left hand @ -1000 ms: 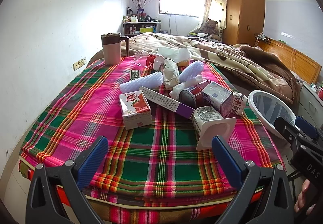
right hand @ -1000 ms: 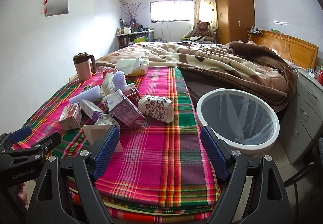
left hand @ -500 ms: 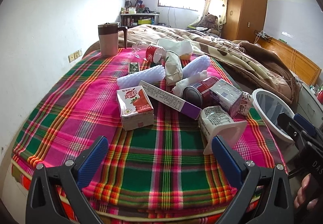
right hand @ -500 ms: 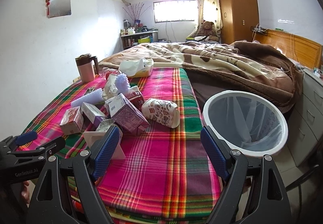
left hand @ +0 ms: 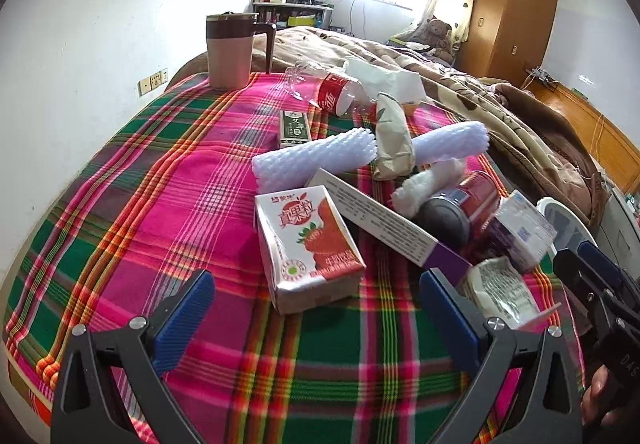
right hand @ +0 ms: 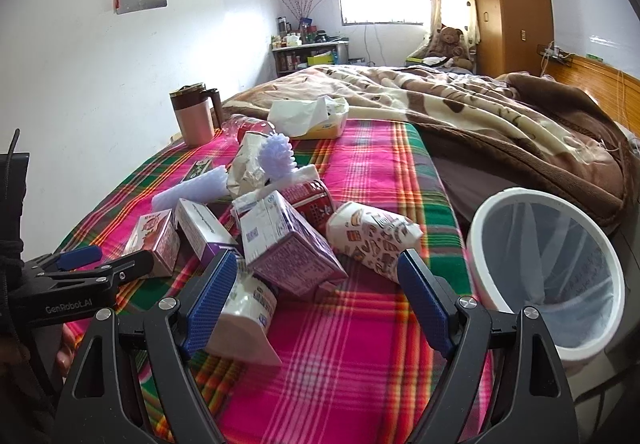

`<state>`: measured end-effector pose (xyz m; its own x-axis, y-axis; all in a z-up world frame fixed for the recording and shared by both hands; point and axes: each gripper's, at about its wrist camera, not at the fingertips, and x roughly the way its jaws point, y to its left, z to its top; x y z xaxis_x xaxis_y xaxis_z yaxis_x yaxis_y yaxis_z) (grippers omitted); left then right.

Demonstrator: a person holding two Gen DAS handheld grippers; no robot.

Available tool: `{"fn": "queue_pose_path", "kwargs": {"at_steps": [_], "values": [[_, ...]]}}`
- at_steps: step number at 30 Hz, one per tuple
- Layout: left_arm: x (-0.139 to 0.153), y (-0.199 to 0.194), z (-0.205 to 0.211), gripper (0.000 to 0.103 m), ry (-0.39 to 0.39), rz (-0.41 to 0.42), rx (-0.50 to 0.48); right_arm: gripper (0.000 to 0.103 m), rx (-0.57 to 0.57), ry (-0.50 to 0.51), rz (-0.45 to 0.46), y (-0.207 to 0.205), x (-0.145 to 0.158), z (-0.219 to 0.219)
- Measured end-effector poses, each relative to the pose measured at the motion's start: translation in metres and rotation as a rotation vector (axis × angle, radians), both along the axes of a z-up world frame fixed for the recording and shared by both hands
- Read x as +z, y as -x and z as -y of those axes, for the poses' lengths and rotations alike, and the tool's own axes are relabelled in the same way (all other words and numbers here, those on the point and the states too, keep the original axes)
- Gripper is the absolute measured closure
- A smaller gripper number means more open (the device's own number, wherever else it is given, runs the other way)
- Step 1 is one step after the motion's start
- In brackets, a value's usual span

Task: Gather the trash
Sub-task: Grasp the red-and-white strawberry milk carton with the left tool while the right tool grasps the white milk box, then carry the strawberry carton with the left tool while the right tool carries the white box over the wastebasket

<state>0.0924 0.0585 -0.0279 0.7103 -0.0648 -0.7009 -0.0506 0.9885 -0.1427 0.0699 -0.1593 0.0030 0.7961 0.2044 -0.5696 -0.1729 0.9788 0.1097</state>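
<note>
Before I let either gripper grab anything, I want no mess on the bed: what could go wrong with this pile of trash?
The left gripper is open over the strawberry milk carton; squeezing may push out leftover liquid. The long box leans on the carton and may slide when it lifts. The bin stands off the bed's edge, so a drop from the open right gripper could miss.

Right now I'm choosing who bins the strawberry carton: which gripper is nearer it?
Left. The left gripper is open right before the carton; the right gripper sits farther right, facing the purple carton.
</note>
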Motion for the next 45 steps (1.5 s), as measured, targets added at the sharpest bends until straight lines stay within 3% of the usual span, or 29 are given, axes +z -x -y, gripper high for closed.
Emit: {"fn": "queue_pose_path", "kwargs": {"at_steps": [8, 14, 16, 23, 26, 28, 45], "values": [[-0.011, -0.021, -0.011, 0.002, 0.032, -0.062, 0.016, 0.019, 0.052, 0.005, -0.050, -0.018, -0.008, -0.012], [-0.016, -0.028, -0.018, 0.013, 0.047, -0.094, 0.026, 0.020, 0.069, 0.026, -0.079, -0.028, -0.013, -0.021], [-0.020, -0.032, -0.020, 0.020, 0.061, -0.113, 0.024, 0.025, 0.072, 0.034, -0.079, -0.030, -0.014, -0.022], [-0.021, -0.037, -0.019, 0.024, 0.056, -0.108, 0.029, 0.040, 0.062, 0.040, -0.101, -0.036, -0.017, -0.021], [-0.021, -0.040, -0.017, 0.029, 0.046, -0.112, 0.028, 0.053, 0.056, 0.037, -0.107, -0.035, -0.019, -0.019], [-0.020, -0.041, -0.018, 0.039, 0.052, -0.112, 0.028, 0.061, 0.050, 0.040, -0.105, -0.035, -0.019, -0.018], [-0.007, -0.028, -0.014, 0.044, 0.053, -0.054, 0.029, 0.064, 0.020, -0.018, -0.060, -0.029, -0.015, -0.003]]}}
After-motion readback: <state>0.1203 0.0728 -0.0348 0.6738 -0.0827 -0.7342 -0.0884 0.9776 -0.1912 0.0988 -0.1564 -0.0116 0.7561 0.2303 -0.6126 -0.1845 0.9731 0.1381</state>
